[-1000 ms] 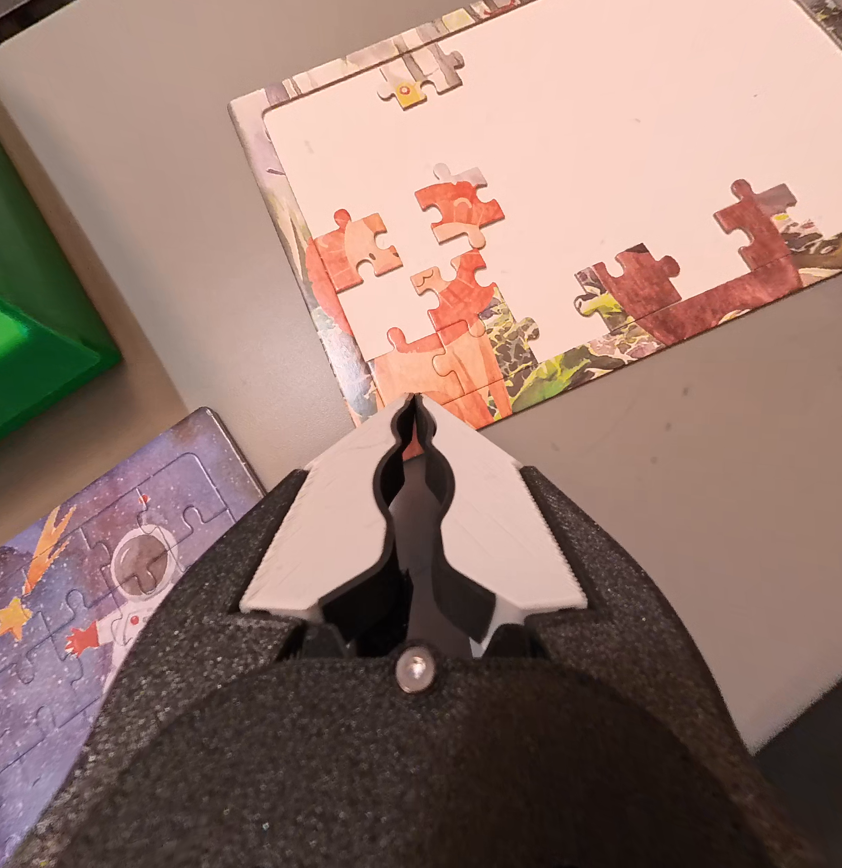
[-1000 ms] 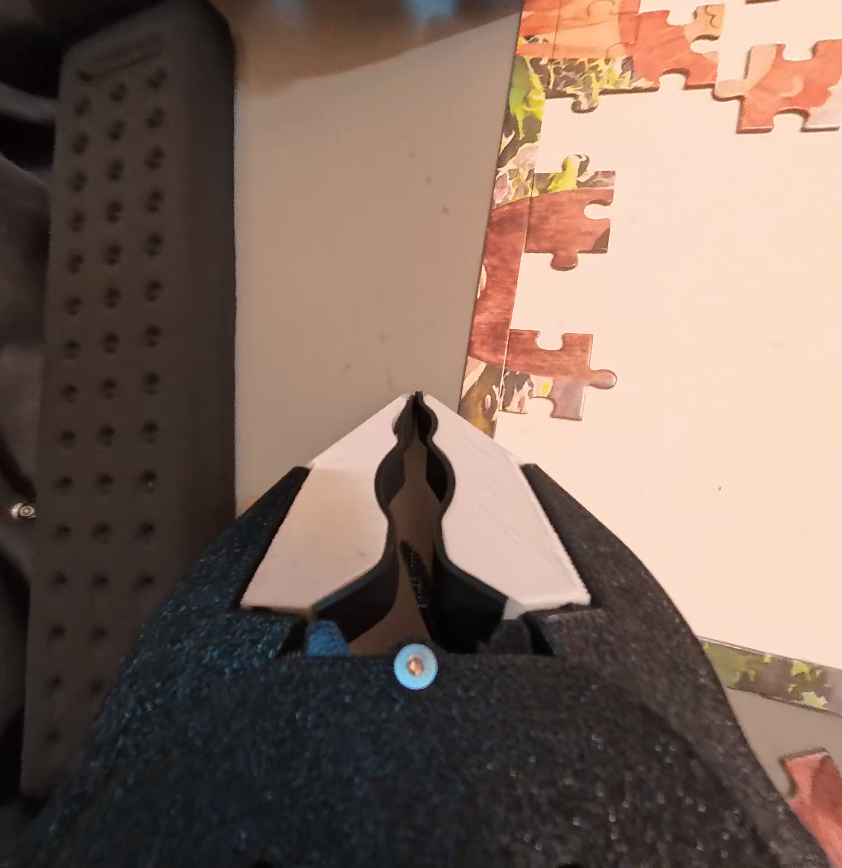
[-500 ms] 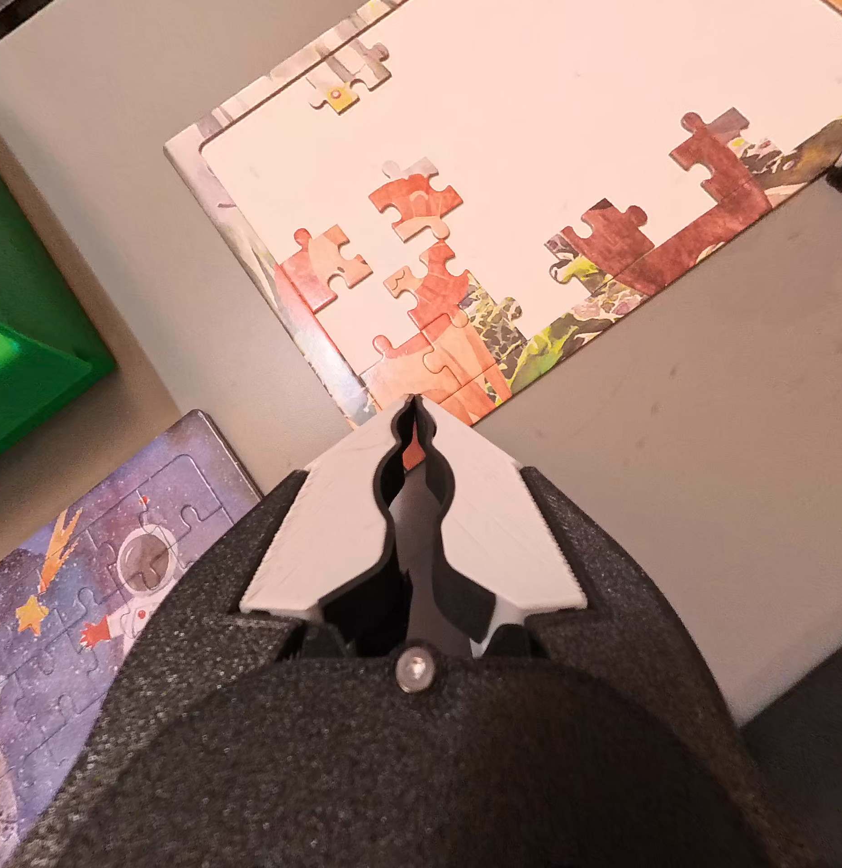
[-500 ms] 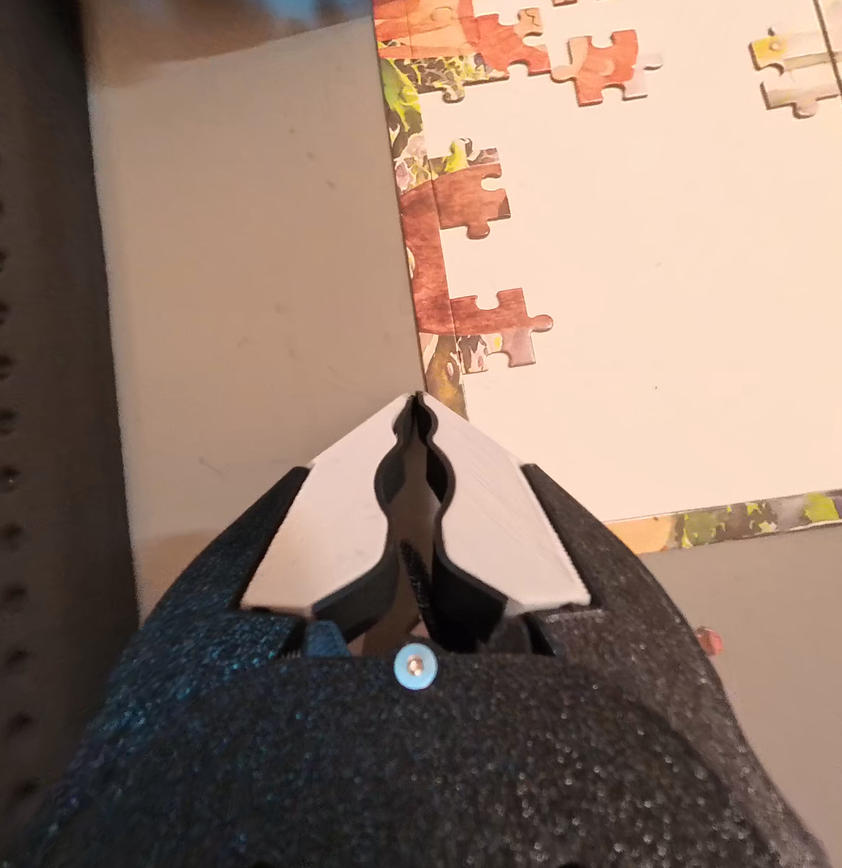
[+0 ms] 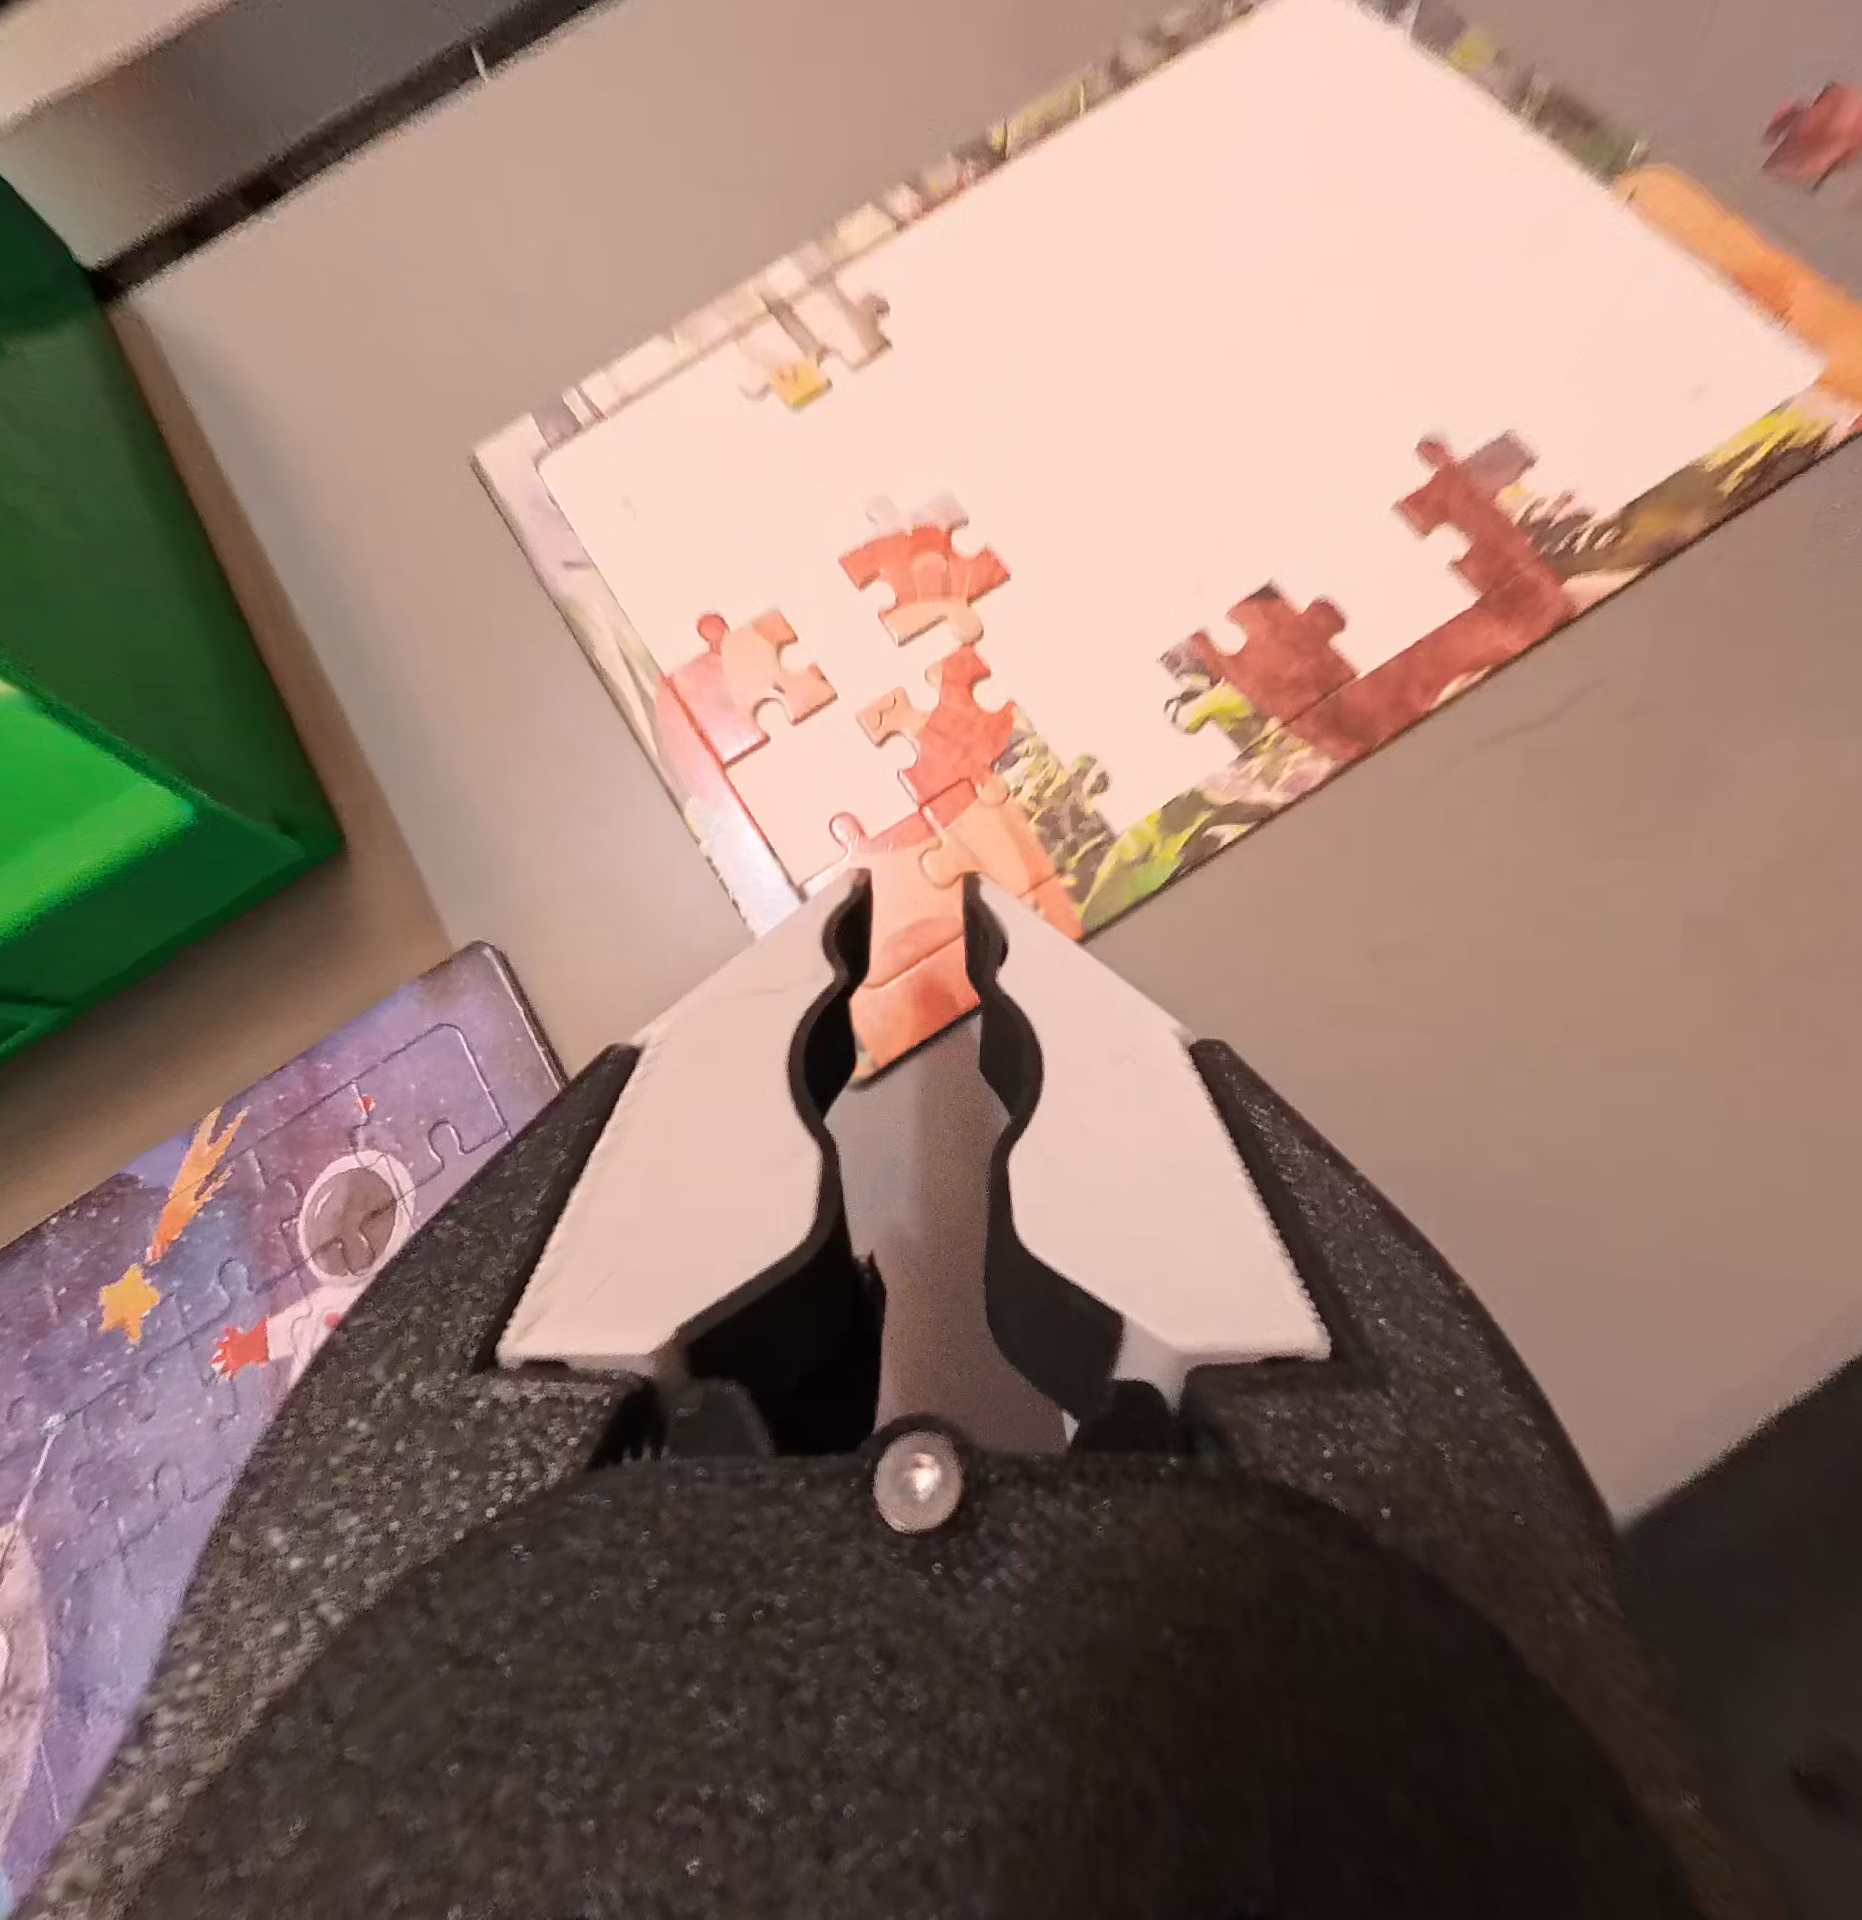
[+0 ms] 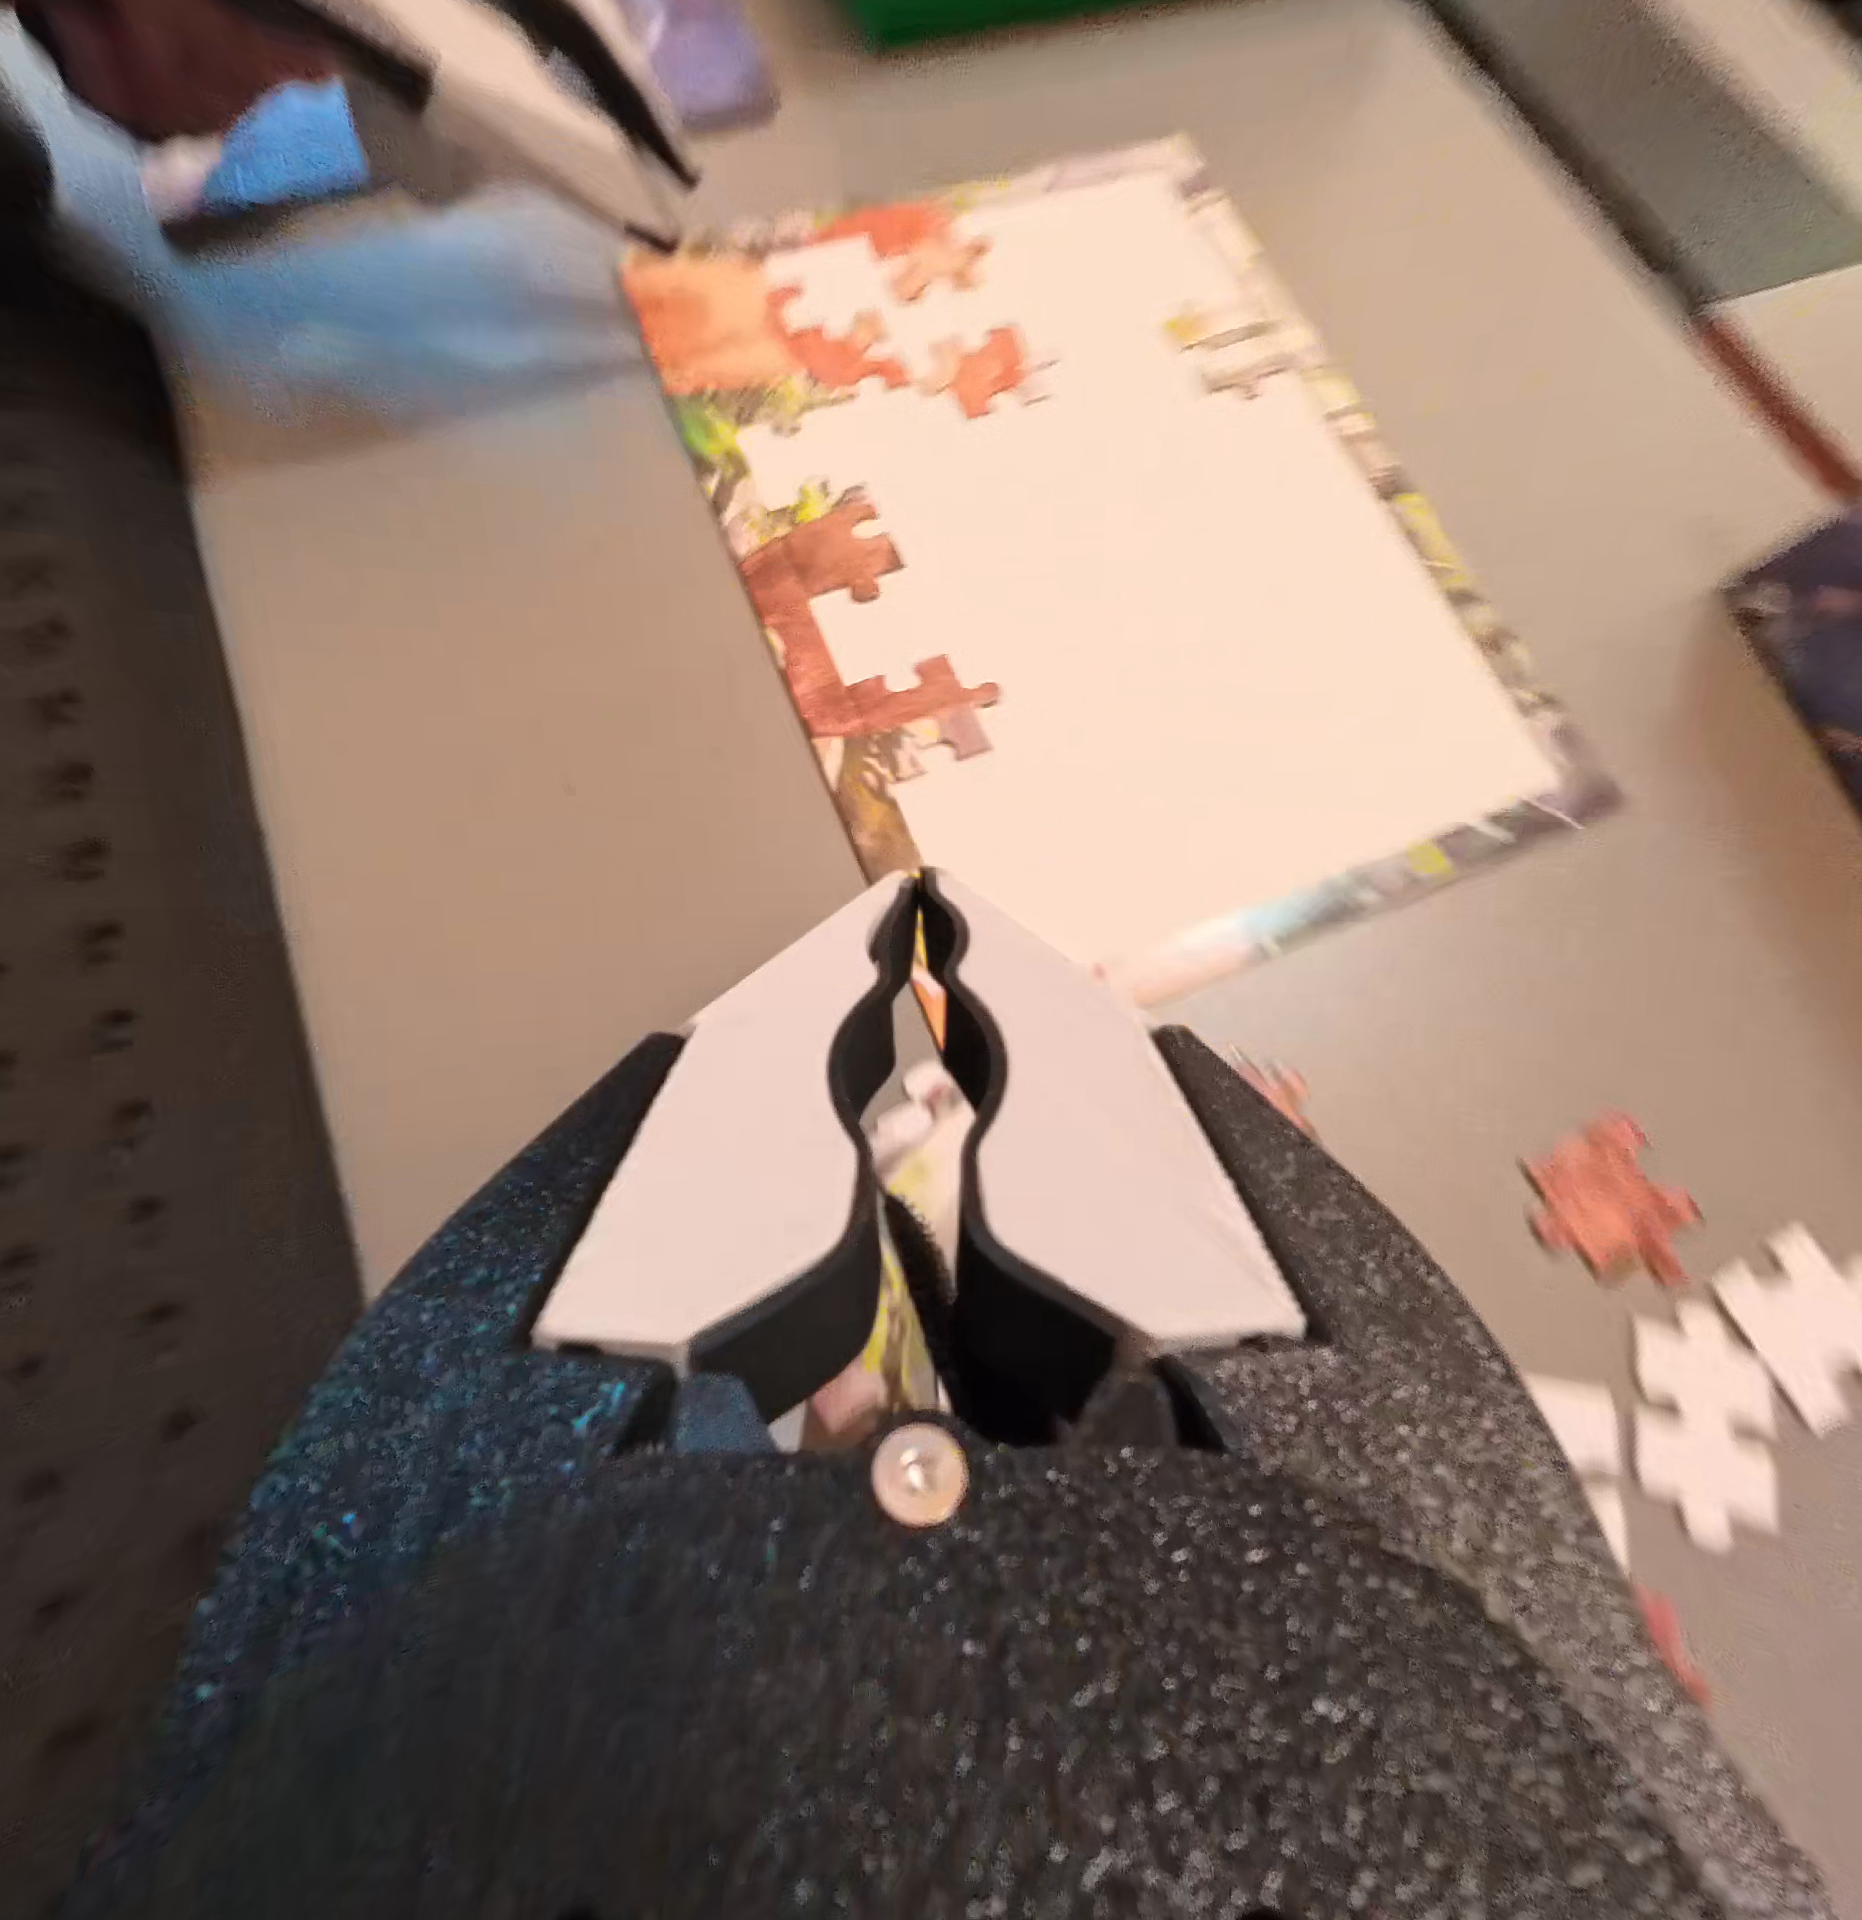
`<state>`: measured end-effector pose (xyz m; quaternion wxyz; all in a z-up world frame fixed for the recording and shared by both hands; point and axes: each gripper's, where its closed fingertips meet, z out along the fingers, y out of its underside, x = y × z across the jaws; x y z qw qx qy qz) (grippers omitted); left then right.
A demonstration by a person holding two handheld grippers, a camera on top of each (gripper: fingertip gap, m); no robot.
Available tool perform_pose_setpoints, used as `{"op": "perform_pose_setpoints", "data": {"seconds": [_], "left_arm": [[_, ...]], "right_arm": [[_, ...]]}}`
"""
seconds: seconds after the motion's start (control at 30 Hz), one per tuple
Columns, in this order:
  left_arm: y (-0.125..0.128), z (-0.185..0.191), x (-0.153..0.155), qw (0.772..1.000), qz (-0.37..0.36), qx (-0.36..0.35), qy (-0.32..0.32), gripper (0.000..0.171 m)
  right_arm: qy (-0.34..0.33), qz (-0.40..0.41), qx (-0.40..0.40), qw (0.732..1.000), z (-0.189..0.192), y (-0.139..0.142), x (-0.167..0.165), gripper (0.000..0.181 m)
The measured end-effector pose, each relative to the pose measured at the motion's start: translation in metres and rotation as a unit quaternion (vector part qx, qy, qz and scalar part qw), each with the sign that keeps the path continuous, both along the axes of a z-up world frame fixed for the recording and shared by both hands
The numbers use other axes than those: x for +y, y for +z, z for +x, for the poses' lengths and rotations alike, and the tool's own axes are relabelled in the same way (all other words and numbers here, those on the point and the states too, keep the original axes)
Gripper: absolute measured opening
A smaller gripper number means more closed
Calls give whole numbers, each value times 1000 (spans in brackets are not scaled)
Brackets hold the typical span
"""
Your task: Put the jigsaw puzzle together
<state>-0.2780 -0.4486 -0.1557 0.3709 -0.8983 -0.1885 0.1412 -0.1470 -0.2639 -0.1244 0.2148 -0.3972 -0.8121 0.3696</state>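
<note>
Just beyond the left gripper's (image 5: 914,883) parted jaws lies the puzzle tray (image 5: 1322,343).

Closed right claw (image 6: 919,883) near puzzle tray (image 6: 1197,665)

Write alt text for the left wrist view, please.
An open gripper hovers over the near corner of a puzzle tray that is mostly bare, with orange and brown pieces along its near edge. A green box and a space puzzle lie left.

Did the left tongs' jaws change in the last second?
Yes. The left tongs went from shut to open, framing the near corner of the white-backed cardboard puzzle tray.
</note>
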Motion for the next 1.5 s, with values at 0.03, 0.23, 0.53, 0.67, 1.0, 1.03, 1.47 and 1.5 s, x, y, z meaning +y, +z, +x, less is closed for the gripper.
{"op": "perform_pose_setpoints", "data": {"seconds": [0.03,0.23,0.53,0.67,1.0,1.03,1.47,1.5], "left_arm": [[9,3,2,1000,14,3,8,17],[36,41,35,985,144,-32,91,16],[33,66,72,989,123,61,57,16],[34,72,77,989,135,58,28,17],[30,80,81,988,157,-2,-1,19],[30,81,81,988,156,2,-4,19],[31,86,84,988,152,11,-20,19],[31,87,84,988,153,11,-22,19]], "right_arm": [[-31,-16,20,999,10,12,16,1],[-292,-39,142,945,90,39,138,7],[-369,-134,160,906,119,32,180,21],[-362,-105,151,914,115,26,175,22],[-332,-45,127,933,110,13,160,22],[-328,-39,125,936,109,12,157,22],[-143,110,-51,982,-4,-23,115,39],[-143,122,-54,981,-16,-23,126,36]]}}
